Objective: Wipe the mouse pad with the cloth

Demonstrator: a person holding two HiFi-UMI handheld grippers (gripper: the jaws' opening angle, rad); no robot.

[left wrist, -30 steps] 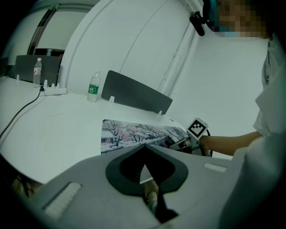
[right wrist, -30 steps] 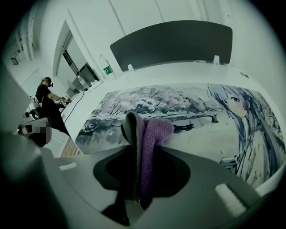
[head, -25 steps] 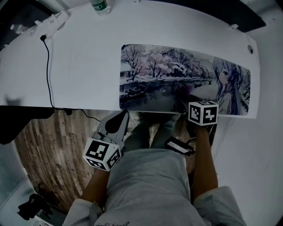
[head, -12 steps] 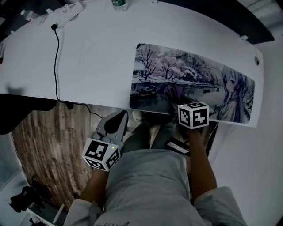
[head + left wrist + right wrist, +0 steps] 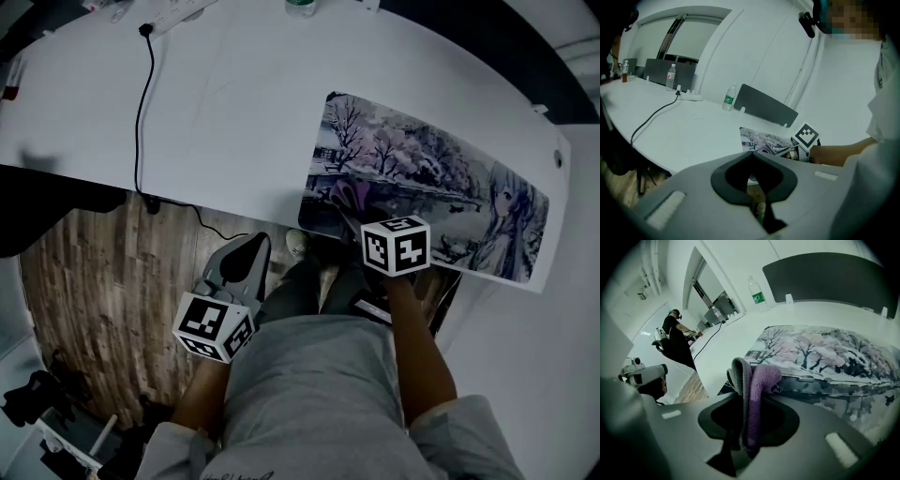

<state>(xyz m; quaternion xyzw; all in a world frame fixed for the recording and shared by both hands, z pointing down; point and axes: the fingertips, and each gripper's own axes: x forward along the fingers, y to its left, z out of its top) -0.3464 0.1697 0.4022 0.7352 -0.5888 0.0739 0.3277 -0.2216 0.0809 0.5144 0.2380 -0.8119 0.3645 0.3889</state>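
A long mouse pad [image 5: 441, 192] printed with wintry trees and a drawn figure lies on the right part of the white desk [image 5: 225, 112]. My right gripper [image 5: 361, 211] is over the pad's near left corner, shut on a folded purple and grey cloth [image 5: 349, 195]. In the right gripper view the cloth [image 5: 753, 378] sticks up between the jaws, its fold against the mouse pad [image 5: 834, 352]. My left gripper [image 5: 251, 246] hangs below the desk edge over the floor, shut and empty. In the left gripper view its tips [image 5: 751, 153] meet, with the mouse pad [image 5: 761, 139] beyond.
A black cable [image 5: 141, 122] runs across the desk's left half from a power strip [image 5: 178, 11] and drops over the near edge. A water bottle [image 5: 758, 295] and a dark divider panel [image 5: 825, 273] stand at the far edge. Wooden floor [image 5: 94, 300] lies below. Another person [image 5: 677, 338] stands far off.
My right gripper has slid left along the pad's near edge with the cloth, towards the pad's left corner. The head view has shifted. The left gripper has stayed put.
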